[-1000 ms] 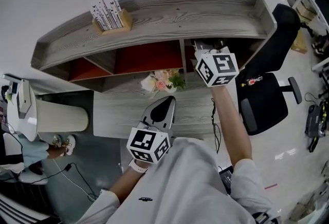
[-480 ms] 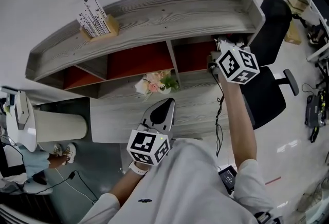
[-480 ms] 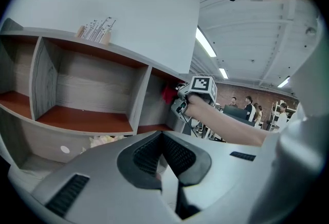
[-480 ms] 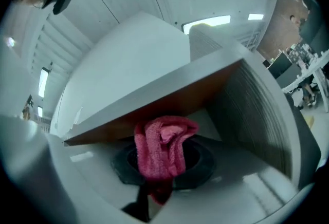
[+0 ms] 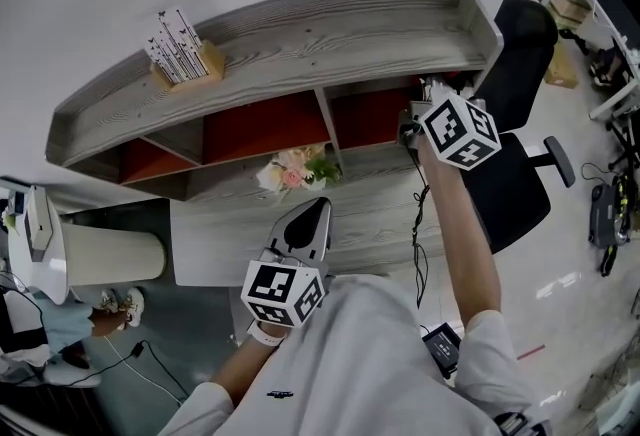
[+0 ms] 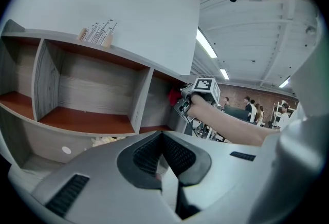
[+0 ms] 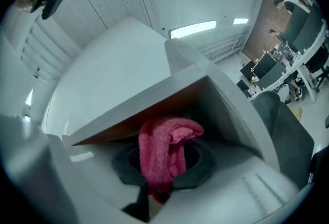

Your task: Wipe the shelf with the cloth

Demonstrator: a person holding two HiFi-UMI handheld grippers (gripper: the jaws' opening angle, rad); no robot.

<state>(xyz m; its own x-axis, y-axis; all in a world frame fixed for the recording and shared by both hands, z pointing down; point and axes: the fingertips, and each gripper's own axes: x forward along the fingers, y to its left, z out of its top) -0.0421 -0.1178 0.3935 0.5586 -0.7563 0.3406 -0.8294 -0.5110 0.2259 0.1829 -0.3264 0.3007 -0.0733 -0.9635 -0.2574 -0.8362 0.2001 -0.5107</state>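
The shelf (image 5: 300, 29) is matt grey wood with a coarse, streaky grain, and its inner panels are smooth orange-red. The cloth (image 7: 164, 146) is pink, nubbly terry. The right claw (image 7: 160, 169) is smooth matt grey plastic with dark ribbed pads

- In front of me, a grey wood-grain shelf (image 5: 330, 19) with orange-floored compartments rises over a matching desk (image 5: 380, 209).
- A wooden card holder (image 5: 183, 52) sits on the shelf's top.
- A flower bunch (image 5: 292, 167) lies on the desk.

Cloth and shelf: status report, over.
Right hand-held gripper shut on cloth, at shelf's right cubby. Left hand-held gripper shut, empty, over desk. No obstruction in view.
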